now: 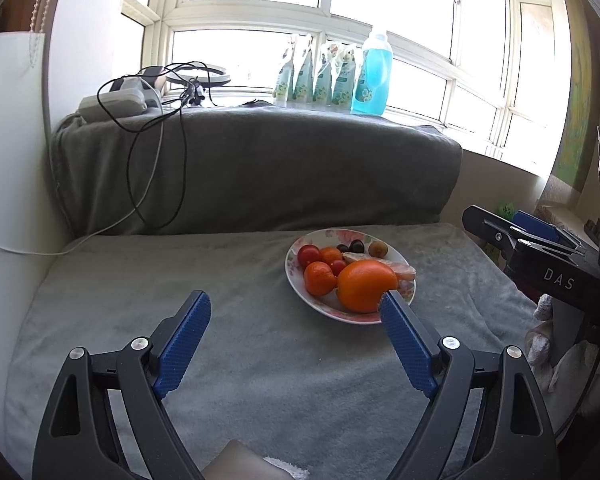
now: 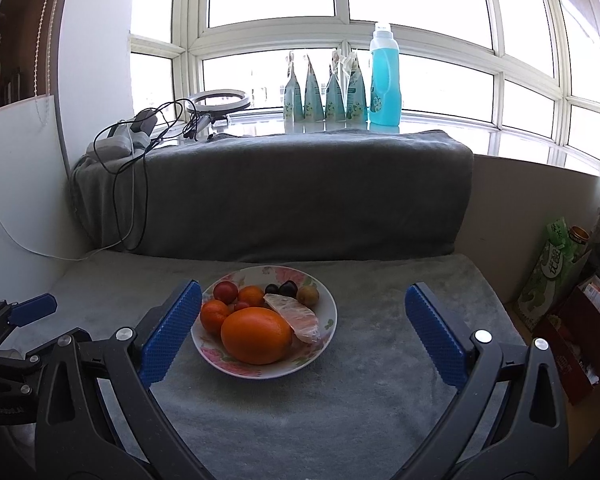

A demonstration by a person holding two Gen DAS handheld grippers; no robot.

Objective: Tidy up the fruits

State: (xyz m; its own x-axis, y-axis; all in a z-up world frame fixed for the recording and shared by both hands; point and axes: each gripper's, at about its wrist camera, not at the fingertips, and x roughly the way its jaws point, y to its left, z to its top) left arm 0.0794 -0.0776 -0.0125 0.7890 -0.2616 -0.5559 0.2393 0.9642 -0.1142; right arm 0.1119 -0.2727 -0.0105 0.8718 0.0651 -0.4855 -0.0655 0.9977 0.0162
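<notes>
Both jaws stand wide apart and empty: the left gripper (image 1: 294,306) fills the lower half of its view, the right gripper (image 2: 302,300) the lower half of its own, each hovering above the grey towel (image 2: 260,420) that covers the surface. Behind it, across mid-frame, a darker blanket-draped ledge (image 2: 280,192) runs below the window. The floral plate (image 2: 328,322) sits centre frame in the right wrist view and right of centre in the left wrist view, where the left gripper's right-hand finger overlaps its near rim. On the plate, nearest the camera, lies the large orange (image 2: 257,335): probably the heaviest piece, firm-skinned and round, best taken across its widest middle. Beside it at right rests a peeled citrus segment (image 2: 296,316), likely soft and easily torn, needing a light pinch along its length. Left of the orange is a mandarin (image 2: 214,315), with another small orange fruit (image 2: 251,295) behind. Smallest are the cherry tomatoes (image 2: 225,291), dark grapes (image 2: 288,289) and a brownish fruit (image 2: 308,295): smooth, prone to roll, easily crushed.
</notes>
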